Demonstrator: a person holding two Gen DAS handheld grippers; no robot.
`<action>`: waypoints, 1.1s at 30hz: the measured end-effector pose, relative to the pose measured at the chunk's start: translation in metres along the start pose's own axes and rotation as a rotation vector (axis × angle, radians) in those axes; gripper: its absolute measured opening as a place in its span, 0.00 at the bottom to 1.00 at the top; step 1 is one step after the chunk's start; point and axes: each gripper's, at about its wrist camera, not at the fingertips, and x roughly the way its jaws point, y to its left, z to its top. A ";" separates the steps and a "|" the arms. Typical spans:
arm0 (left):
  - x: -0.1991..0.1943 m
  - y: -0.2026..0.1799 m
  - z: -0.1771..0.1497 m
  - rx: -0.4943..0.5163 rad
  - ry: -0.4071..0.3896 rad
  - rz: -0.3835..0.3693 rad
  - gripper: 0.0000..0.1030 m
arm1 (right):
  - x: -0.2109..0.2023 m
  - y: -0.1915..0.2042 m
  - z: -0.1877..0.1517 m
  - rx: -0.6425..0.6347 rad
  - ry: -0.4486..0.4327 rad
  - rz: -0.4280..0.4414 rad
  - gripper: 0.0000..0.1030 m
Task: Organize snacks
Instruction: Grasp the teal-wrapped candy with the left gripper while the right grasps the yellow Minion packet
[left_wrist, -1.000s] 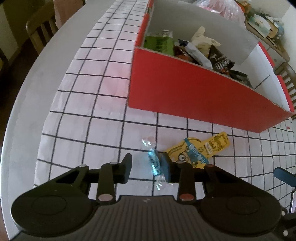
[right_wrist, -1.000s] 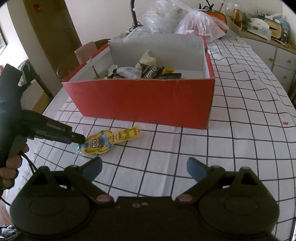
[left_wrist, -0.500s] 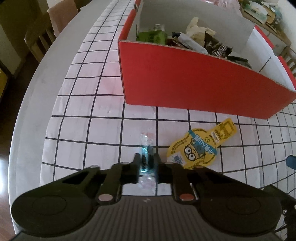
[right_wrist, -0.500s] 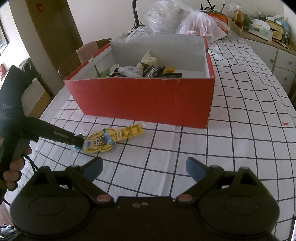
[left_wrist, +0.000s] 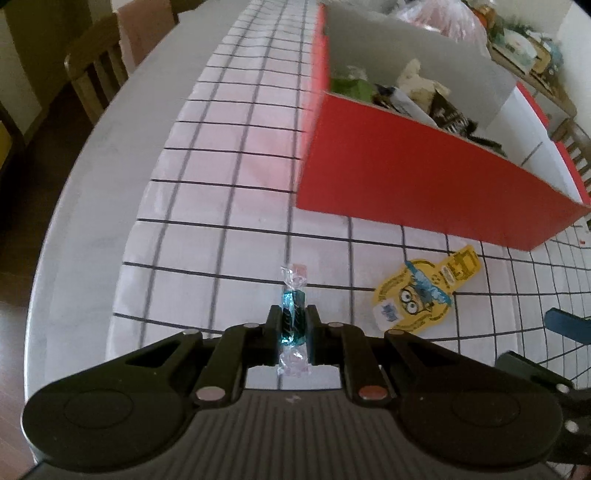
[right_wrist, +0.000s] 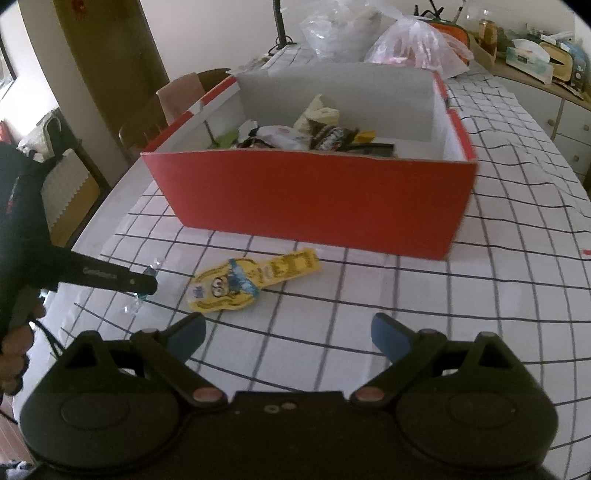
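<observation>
A: Left tool (left_wrist: 293, 325) is clamped on the candy (left_wrist: 293, 322), just above the desk (left_wrist: 221, 206), short of the box (left_wrist: 424, 181).

B: Risk?

A: It's pinched mid-wrapper; the slick film could slip on the lift, I'd say. The tool points steeply down.

B: And the right?

A: Right tool (right_wrist: 288, 338) gapes wide, holding nothing, angled down near the yellow packet (right_wrist: 255, 280), which lies flat before the box.

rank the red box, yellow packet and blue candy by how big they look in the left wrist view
1. red box
2. yellow packet
3. blue candy, smallest even though nearest the camera
</observation>
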 end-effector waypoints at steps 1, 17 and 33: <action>-0.002 0.005 0.000 -0.006 -0.002 -0.009 0.12 | 0.004 0.005 0.002 0.002 0.005 -0.005 0.94; -0.014 0.058 0.012 0.038 -0.043 -0.096 0.12 | 0.064 0.044 0.033 0.359 0.085 -0.282 0.91; -0.008 0.075 0.029 0.083 -0.035 -0.165 0.12 | 0.096 0.075 0.040 0.395 0.153 -0.445 0.78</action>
